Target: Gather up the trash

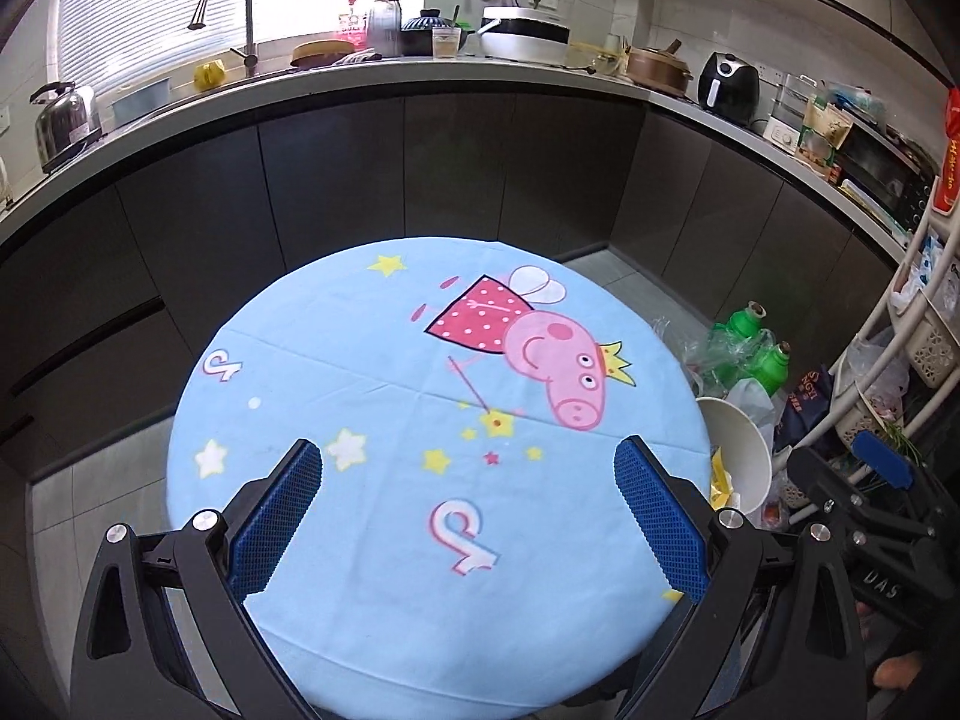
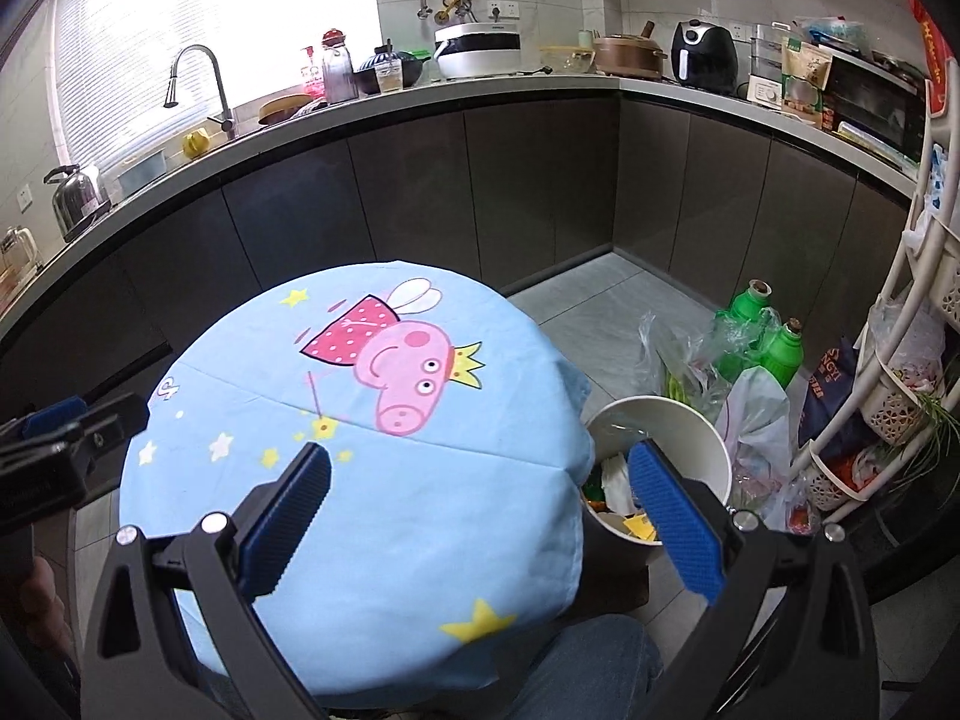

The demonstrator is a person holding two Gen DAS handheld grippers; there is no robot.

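Above a round bench (image 1: 384,630) covered by a light blue cartoon-pig cloth (image 1: 360,324), the left claw (image 1: 468,516) is hovering with its jaws spread wide and nothing between the blue ribbed pads (image 1: 279,516). Its jaws are framing bare cloth only. To the right of the bench, on the floor, a white trash bucket (image 2: 714,444) is standing just beside the bench edge, and the right claw (image 2: 480,510) is hanging above that edge, also wide and gripping nothing, with its left pad over the cloth and its right pad (image 2: 675,528) over the bucket's opening. Inside the bucket, white crumpled paper (image 2: 618,480) and yellow scraps (image 2: 639,525) are lying together; further contents are too small to tell. Behind the bucket, clear plastic bags (image 2: 690,360) are sitting in a heap on the floor, touching two green bottles (image 2: 747,306). A white tiered rack (image 2: 900,360) with baskets is standing at the far right. In the left wrist view, the right claw's body is showing at the lower right edge, near the bucket. Along the far wall, a kitchen counter (image 1: 480,75) is carrying a faucet (image 1: 231,12), a kettle (image 1: 63,120), a rice cooker (image 1: 525,33) and a black air fryer (image 1: 729,87). A trouser leg (image 2: 600,672) of the person is showing beneath the bench.
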